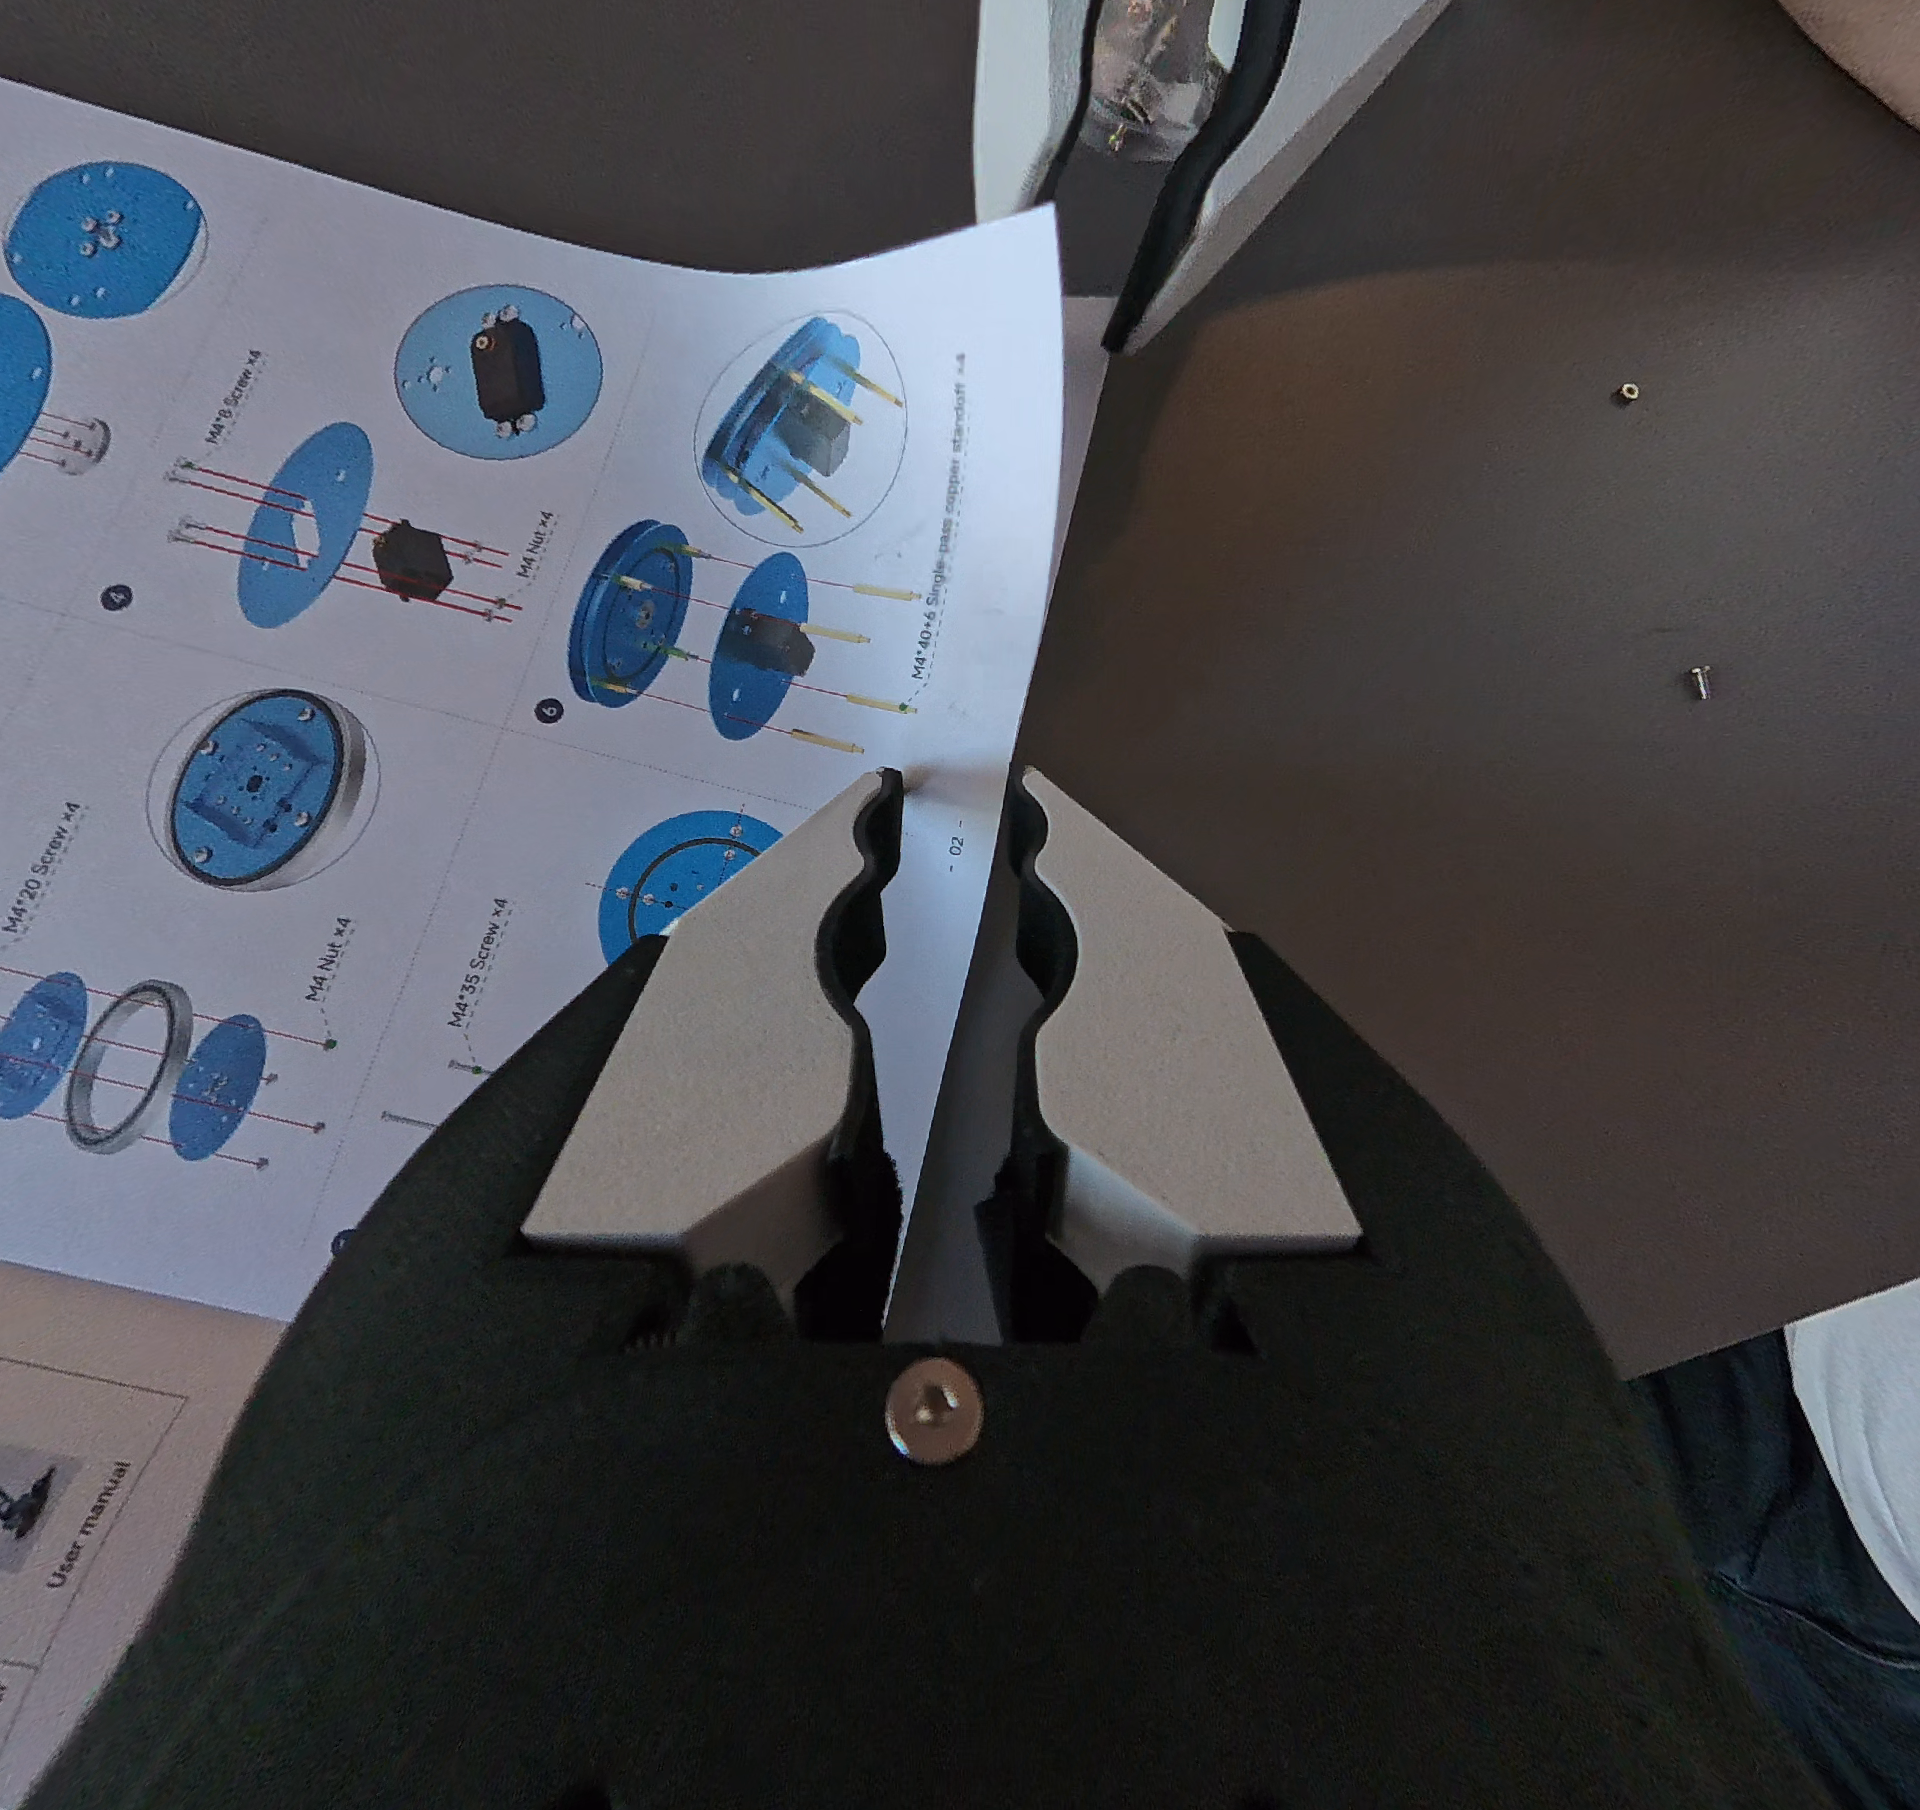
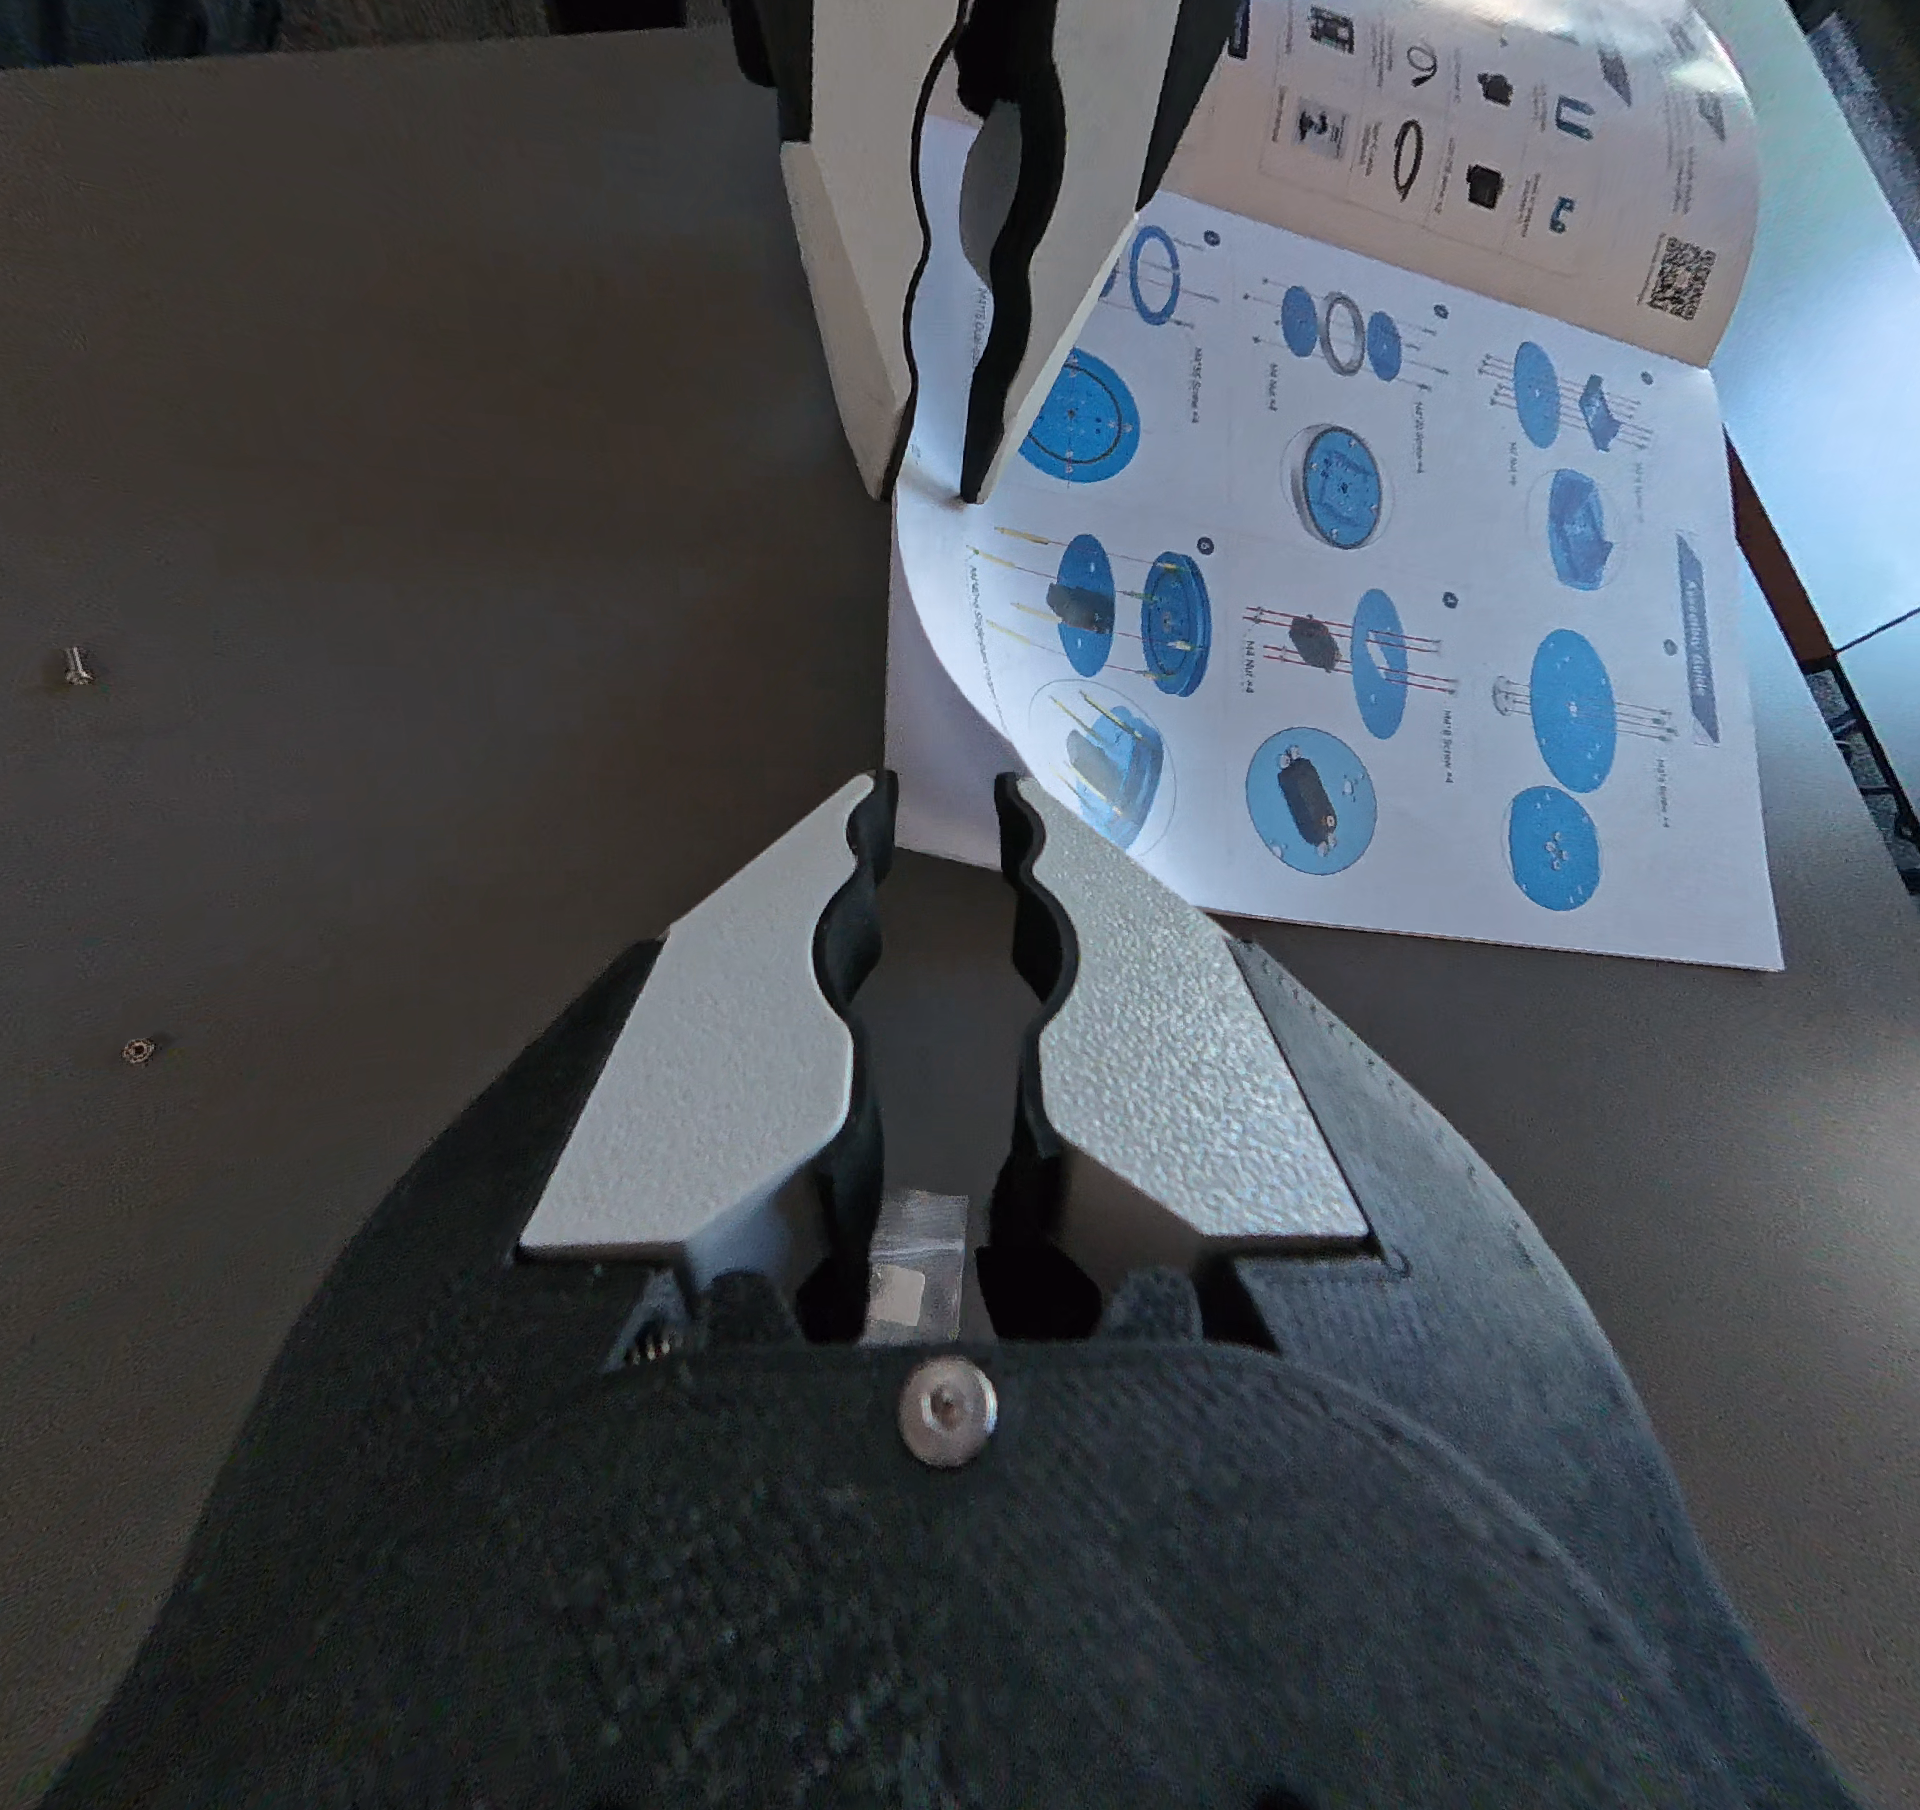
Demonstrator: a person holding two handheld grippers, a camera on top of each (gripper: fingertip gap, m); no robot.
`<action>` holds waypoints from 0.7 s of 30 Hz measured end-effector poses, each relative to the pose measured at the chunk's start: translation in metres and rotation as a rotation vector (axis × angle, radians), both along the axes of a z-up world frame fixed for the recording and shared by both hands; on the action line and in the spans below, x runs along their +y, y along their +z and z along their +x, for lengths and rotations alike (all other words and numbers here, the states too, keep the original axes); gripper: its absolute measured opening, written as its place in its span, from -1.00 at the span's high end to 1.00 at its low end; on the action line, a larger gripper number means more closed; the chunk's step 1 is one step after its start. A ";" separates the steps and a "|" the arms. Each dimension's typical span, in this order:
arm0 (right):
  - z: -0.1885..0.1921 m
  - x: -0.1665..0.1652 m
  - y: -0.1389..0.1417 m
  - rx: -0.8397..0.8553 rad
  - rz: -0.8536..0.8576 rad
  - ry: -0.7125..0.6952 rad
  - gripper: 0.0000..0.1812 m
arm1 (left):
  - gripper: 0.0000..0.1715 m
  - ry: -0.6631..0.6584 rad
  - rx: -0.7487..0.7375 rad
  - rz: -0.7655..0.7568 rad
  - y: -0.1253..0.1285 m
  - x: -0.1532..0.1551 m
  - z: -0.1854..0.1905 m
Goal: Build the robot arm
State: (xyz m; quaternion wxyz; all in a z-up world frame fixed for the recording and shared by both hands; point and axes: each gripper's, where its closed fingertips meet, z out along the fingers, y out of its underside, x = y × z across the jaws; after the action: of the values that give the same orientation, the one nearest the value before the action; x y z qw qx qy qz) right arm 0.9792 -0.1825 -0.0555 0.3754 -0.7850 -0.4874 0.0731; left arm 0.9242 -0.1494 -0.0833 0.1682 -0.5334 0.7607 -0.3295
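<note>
An open instruction booklet (image 1: 436, 617) with blue assembly drawings lies on a dark grey table (image 1: 1403, 825). Its right-hand page curls up off the table. My left gripper (image 1: 956, 773) is open a little, with the edge of that lifted page standing between its fingers; the page touches the left fingertip (image 1: 883, 786). In the right wrist view the left gripper (image 2: 932, 496) points down onto the booklet (image 2: 1403, 617) at the curled page's edge. My right gripper (image 2: 943, 781) is open and empty, low over the table just before the booklet's near corner. It also shows in the left wrist view (image 1: 1081, 274).
A small screw (image 1: 1701, 682) (image 2: 75, 666) and a small brass nut (image 1: 1628, 393) (image 2: 137, 1050) lie loose on the table (image 2: 416, 513). Another printed sheet (image 1: 83, 1511) lies by the booklet. The table's edge (image 1: 1766, 1329) and a person's clothing (image 1: 1849, 1448) are close. My hands' fingertips stand some 8 centimetres from each other. Between my right fingertips and the small brass nut (image 1: 1628, 393) there is roughly 15 centimetres.
</note>
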 end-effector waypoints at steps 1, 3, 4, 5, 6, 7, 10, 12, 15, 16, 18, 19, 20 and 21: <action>0.000 -0.001 -0.001 -0.005 -0.004 0.005 0.79 | 0.79 0.000 0.000 -0.002 0.000 0.000 0.000; -0.003 -0.002 -0.002 0.003 -0.011 0.014 0.79 | 0.79 0.002 0.000 -0.005 0.000 0.000 0.000; -0.005 -0.003 -0.001 0.016 -0.019 0.022 0.79 | 0.79 0.002 0.000 -0.004 0.000 0.000 0.000; -0.006 -0.003 -0.001 0.021 -0.022 0.023 0.79 | 0.79 0.001 0.001 -0.002 0.000 0.000 0.000; -0.006 -0.002 -0.001 0.016 -0.018 0.021 0.79 | 0.79 0.001 0.001 0.002 0.000 0.000 0.000; -0.005 -0.001 -0.002 0.004 -0.011 0.015 0.79 | 0.79 0.000 0.001 0.005 0.000 0.000 0.000; -0.003 0.000 -0.005 -0.006 -0.016 0.009 0.80 | 0.79 -0.002 0.001 0.014 -0.001 0.001 0.000; -0.003 0.000 -0.005 -0.010 -0.012 0.009 0.80 | 0.79 -0.003 -0.001 0.017 -0.001 0.001 0.000; -0.004 0.002 -0.003 -0.010 0.000 0.007 0.80 | 0.79 -0.006 -0.005 0.022 -0.001 0.001 0.000; -0.004 0.002 -0.002 -0.012 0.007 0.007 0.80 | 0.79 -0.007 -0.006 0.023 -0.001 0.002 -0.001; -0.004 0.004 0.000 -0.014 0.024 0.004 0.80 | 0.79 -0.008 -0.007 0.025 -0.001 0.002 -0.001; -0.004 0.004 0.001 -0.011 0.029 0.006 0.81 | 0.79 -0.009 -0.009 0.027 -0.001 0.002 -0.001; -0.004 0.004 0.001 -0.010 0.032 0.006 0.80 | 0.79 -0.011 -0.009 0.027 -0.001 0.002 -0.001; -0.004 0.004 0.001 -0.010 0.028 0.006 0.80 | 0.79 -0.012 -0.009 0.028 -0.001 0.002 -0.001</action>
State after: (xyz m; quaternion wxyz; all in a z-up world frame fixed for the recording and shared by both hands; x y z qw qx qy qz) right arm 0.9752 -0.1787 -0.0546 0.3836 -0.7787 -0.4924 0.0636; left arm 0.9235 -0.1475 -0.0848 0.1771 -0.5251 0.7675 -0.3223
